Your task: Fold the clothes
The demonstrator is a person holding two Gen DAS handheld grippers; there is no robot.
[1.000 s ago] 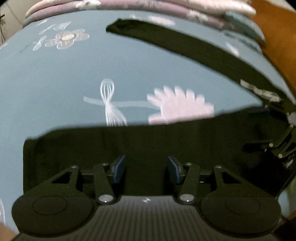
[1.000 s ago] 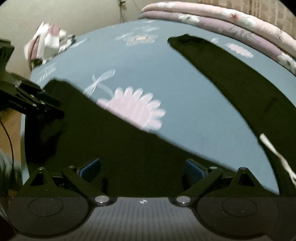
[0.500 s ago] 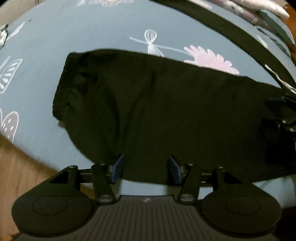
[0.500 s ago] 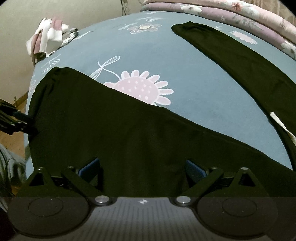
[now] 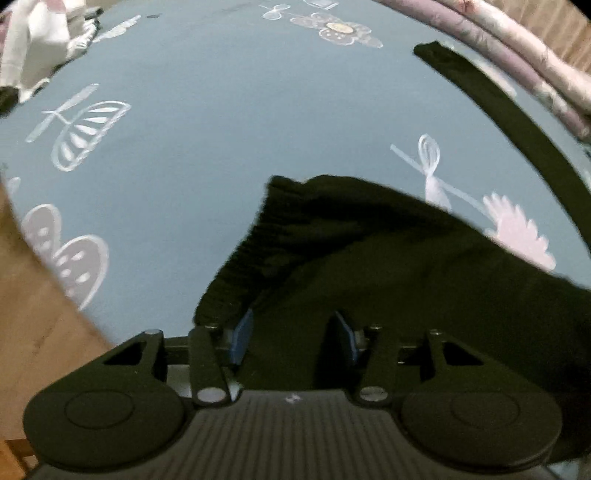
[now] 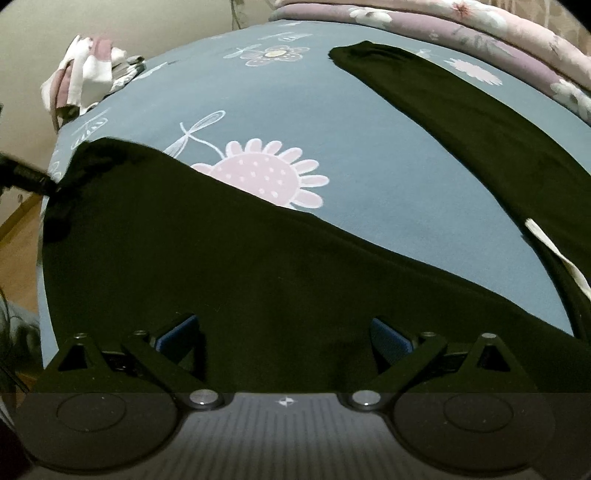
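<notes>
Apparently left tool (image 5: pixel 291 334) just narrowing, clenched on black trousers (image 5: pixel 388 266); right tool (image 6: pixel 284 336) released.

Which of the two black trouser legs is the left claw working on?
The near leg, bunched at its cuff right between the left claw pads. The far leg lies flat and straight near the folded quilts, untouched.

The soft black garment (image 6: pixel 229 273) is plain and unpatterned. The blue-grey cotton bed sheet (image 5: pixel 229 122) carries white outline butterflies, dragonflies and pink daisies. Folded mauve and pale-pink quilts (image 6: pixel 424 18) show floral print. Blue pads (image 5: pixel 242 336) line black jaws.
</notes>
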